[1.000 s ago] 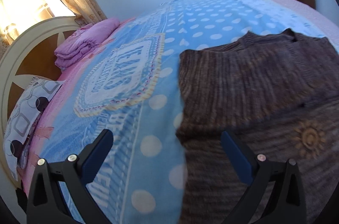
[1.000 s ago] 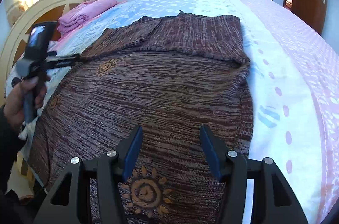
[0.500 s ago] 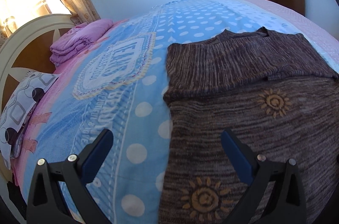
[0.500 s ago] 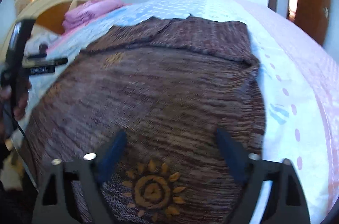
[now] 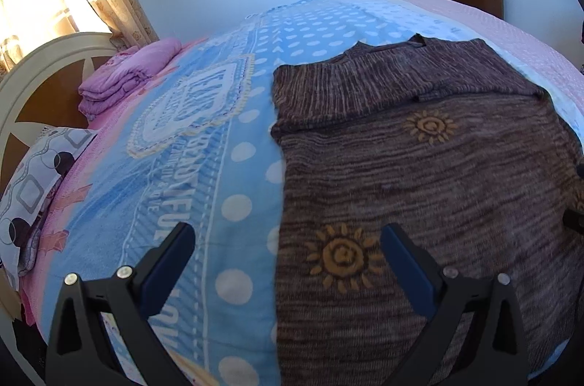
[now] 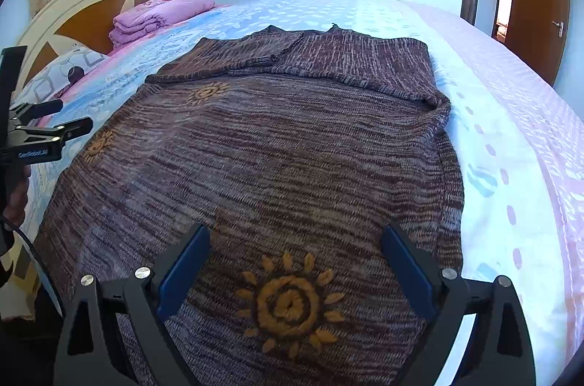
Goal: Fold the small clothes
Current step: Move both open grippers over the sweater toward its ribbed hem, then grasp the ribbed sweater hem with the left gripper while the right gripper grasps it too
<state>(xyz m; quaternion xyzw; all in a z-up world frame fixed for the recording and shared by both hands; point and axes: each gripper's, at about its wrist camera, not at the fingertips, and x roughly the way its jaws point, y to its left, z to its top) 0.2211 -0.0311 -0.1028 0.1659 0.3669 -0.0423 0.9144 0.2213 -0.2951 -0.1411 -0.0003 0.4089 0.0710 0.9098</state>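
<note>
A brown knit sweater [image 5: 438, 167] with orange sun motifs lies flat on the bed, its sleeves folded across the far part; it also shows in the right wrist view [image 6: 277, 145]. My left gripper [image 5: 288, 240] is open and empty, hovering over the sweater's left edge near its hem. My right gripper [image 6: 295, 240] is open and empty above the sweater's near hem, over a sun motif [image 6: 288, 302]. The left gripper [image 6: 78, 127] also shows at the left edge of the right wrist view, held by a hand.
The bed has a blue dotted blanket [image 5: 189, 167] and a pale pink-edged sheet [image 6: 511, 138]. A folded pink quilt [image 5: 127, 76] and a patterned pillow [image 5: 36, 174] lie by the cream headboard [image 6: 91, 3]. A brown door [image 6: 536, 3] stands at the right.
Both grippers have pulled back toward the near hem of the sweater. The right gripper's jaws have opened wider. The sweater has not moved.
</note>
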